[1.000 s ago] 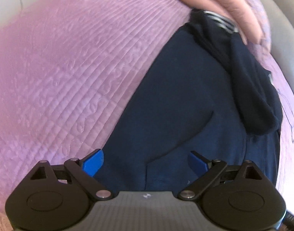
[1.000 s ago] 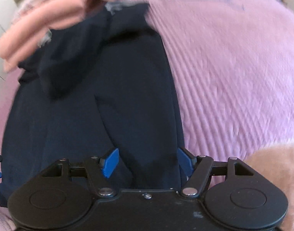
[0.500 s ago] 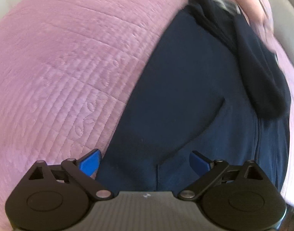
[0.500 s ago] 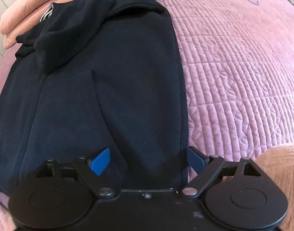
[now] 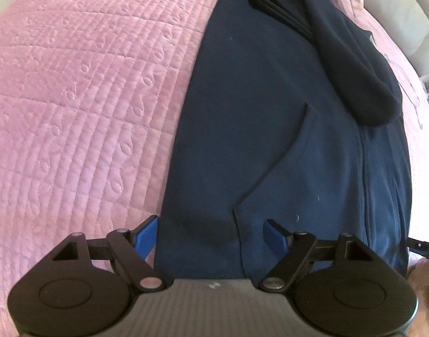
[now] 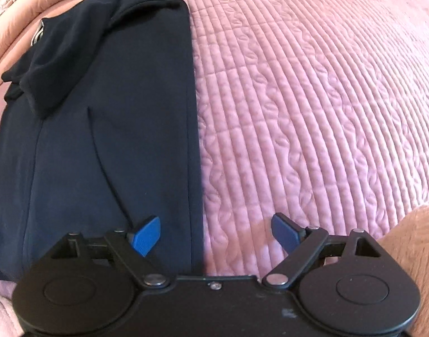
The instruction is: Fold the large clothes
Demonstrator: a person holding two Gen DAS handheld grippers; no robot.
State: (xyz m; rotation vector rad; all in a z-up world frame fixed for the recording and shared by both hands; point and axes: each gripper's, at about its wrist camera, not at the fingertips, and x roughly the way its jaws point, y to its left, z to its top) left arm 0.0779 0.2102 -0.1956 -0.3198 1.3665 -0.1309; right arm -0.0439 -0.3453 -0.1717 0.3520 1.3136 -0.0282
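1. Your left gripper [image 5: 210, 234] sits at the bottom of its frame with both blue fingers spread wide and nothing between them; the left finger is just over the garment's left edge, the right one above the navy cloth.
2. Your right gripper [image 6: 216, 231] is likewise spread wide and holds nothing; its left finger is over the cloth, its right finger over the bedspread.
3. You have the navy garment [image 5: 284, 140] lying flat, running from the bottom centre up to the top of the left wrist frame, with a darker sleeve [image 5: 355, 64] folded diagonally across its upper right.
4. Around it spreads the pink quilted bedspread [image 6: 312, 98].
5. Folded peach fabric [image 6: 32, 8] lies at the upper left of the right wrist frame.
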